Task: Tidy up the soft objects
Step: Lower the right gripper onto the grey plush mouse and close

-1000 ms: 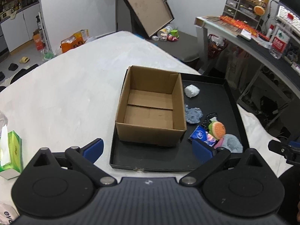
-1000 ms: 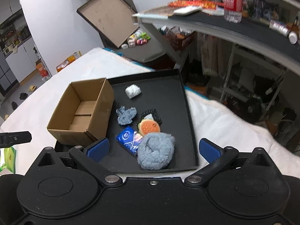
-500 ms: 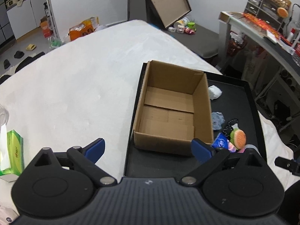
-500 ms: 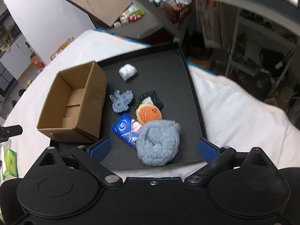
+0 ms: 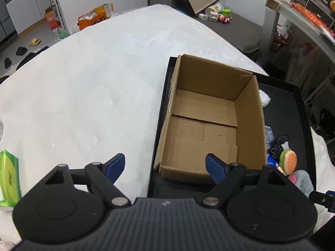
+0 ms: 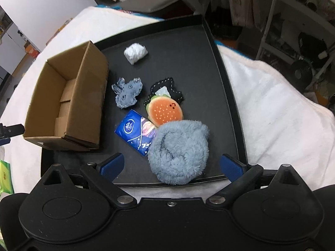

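With both grippers' jaws apart and empty, I fear my right gripper (image 6: 170,166), closing on the fluffy blue ball (image 6: 179,151), could drag the tissue pack (image 6: 137,133) and burger toy (image 6: 165,109) touching it.

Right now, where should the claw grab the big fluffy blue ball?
Probably pinch the fluffy blue ball across its round middle, coming straight down from above. The right gripper is open and straddles it already. Its pile is soft and squashy, and the tissue pack is tucked under its left edge.
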The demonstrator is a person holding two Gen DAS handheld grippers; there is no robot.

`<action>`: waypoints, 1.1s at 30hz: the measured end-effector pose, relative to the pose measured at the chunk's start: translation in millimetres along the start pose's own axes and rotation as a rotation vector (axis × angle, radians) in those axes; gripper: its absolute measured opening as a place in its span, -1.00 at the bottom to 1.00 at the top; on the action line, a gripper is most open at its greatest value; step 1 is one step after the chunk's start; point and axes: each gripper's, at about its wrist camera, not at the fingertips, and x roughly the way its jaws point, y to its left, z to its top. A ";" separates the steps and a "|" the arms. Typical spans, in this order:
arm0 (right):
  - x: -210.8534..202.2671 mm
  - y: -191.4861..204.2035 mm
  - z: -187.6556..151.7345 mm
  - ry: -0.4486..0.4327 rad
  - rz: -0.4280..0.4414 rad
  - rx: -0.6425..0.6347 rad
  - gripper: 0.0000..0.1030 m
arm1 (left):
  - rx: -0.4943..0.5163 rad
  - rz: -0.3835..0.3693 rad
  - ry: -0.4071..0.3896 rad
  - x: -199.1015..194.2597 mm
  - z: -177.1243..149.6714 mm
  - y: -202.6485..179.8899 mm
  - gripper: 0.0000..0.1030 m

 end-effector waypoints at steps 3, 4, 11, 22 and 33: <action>9.2 1.5 3.1 0.025 -0.015 -0.012 0.91 | -0.003 0.002 0.017 11.2 7.2 -0.2 0.59; 12.7 1.4 4.3 0.036 -0.023 -0.012 0.91 | -0.002 0.003 0.020 15.0 9.2 -0.6 0.59; 38.6 1.6 11.0 0.092 -0.091 -0.017 1.00 | 0.023 0.022 0.064 40.2 16.0 -1.1 0.51; 63.3 10.0 5.9 0.120 -0.140 -0.069 0.84 | -0.018 0.013 0.102 51.4 18.7 8.8 -0.47; 50.8 7.6 -0.5 0.078 -0.069 -0.047 0.24 | 0.008 -0.001 0.100 42.8 1.0 0.7 -0.81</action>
